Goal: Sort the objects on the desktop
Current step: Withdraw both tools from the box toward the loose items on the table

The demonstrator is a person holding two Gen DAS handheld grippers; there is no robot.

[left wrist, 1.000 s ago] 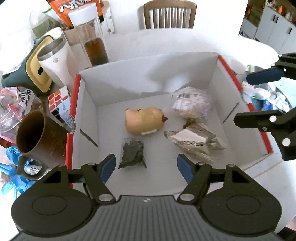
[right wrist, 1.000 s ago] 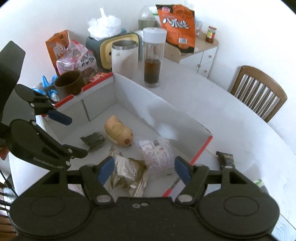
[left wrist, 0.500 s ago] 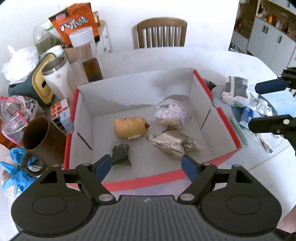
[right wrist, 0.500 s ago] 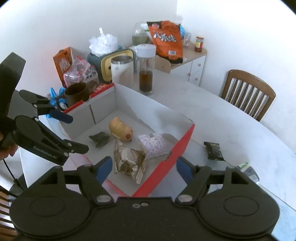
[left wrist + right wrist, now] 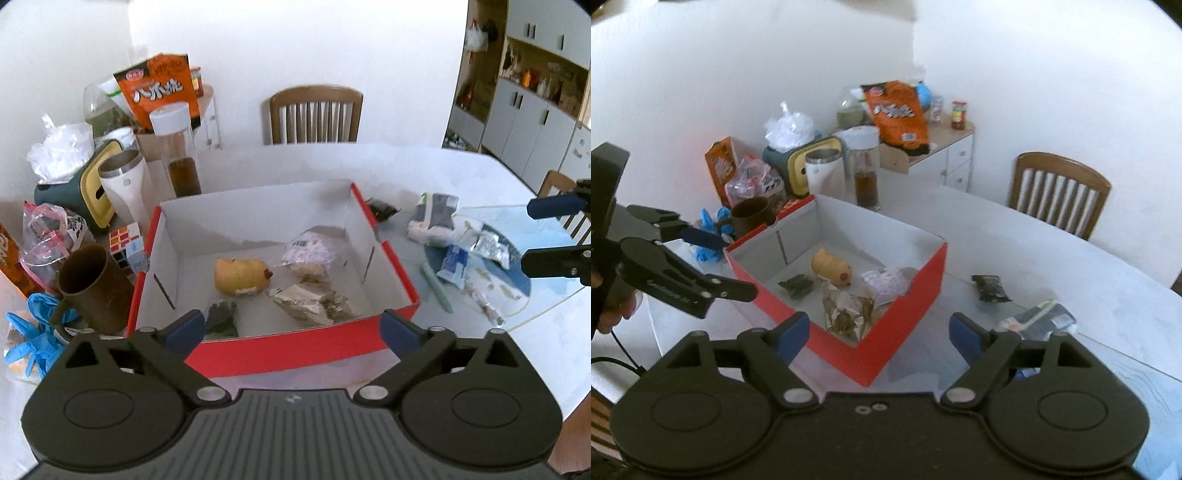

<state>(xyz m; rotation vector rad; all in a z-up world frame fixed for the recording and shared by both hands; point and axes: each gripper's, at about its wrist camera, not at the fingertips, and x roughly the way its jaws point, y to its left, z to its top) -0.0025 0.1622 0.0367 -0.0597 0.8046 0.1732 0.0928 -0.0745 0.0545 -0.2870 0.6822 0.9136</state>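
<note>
We have both tools up over the near side of the red box point(image 5: 280, 354), and nothing is between the jaws of either: the left hand-held gripper point(image 5: 291, 328) has just been spreading wide, the right hand-held gripper point(image 5: 875, 332) likewise. Four things already lie inside the box: the yellow toy point(image 5: 242, 275), the silver packet point(image 5: 314, 302), the pale wrapped snack point(image 5: 308, 251) and a dark pouch point(image 5: 221, 317). Loose packets point(image 5: 461, 236) wait on the surface point(image 5: 295, 162) to the right, probably our next pick.
</note>
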